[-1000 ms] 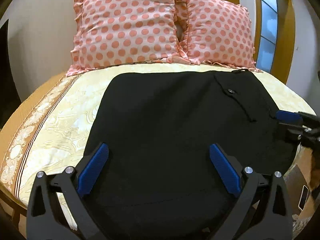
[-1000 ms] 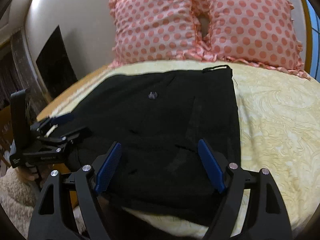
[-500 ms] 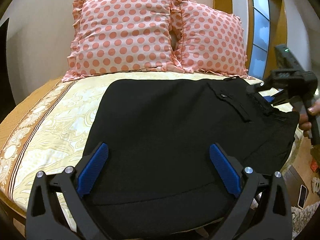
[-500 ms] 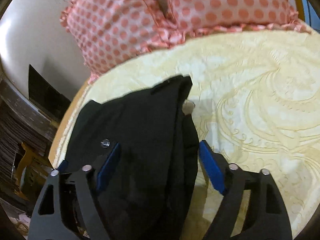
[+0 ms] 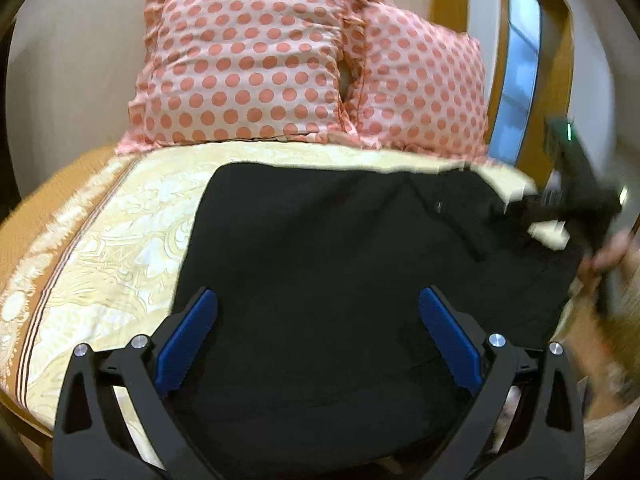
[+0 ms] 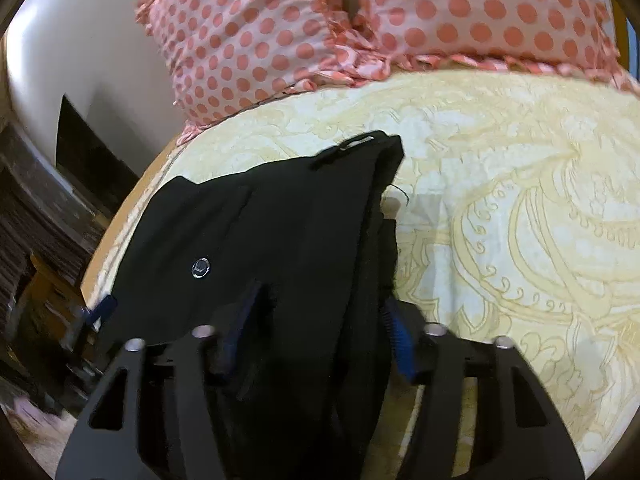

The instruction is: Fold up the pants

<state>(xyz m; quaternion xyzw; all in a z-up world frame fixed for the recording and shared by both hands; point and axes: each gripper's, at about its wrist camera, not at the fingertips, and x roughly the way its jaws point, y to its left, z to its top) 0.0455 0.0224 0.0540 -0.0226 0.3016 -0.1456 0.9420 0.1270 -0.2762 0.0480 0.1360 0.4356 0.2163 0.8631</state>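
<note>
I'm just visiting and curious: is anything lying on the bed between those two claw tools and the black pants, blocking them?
Nothing visible does. The right gripper already has bunched fabric of the black pants between its fingers at their edge. The left gripper hangs open directly over the pants. The pillows sit beyond them.

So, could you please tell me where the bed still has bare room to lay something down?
Bare bedspread lies right of the black pants, up to the polka-dot pillows. A narrower strip runs left of the pants. The near middle is crowded: pants, the open left gripper, and the right gripper closing on the fabric.
</note>
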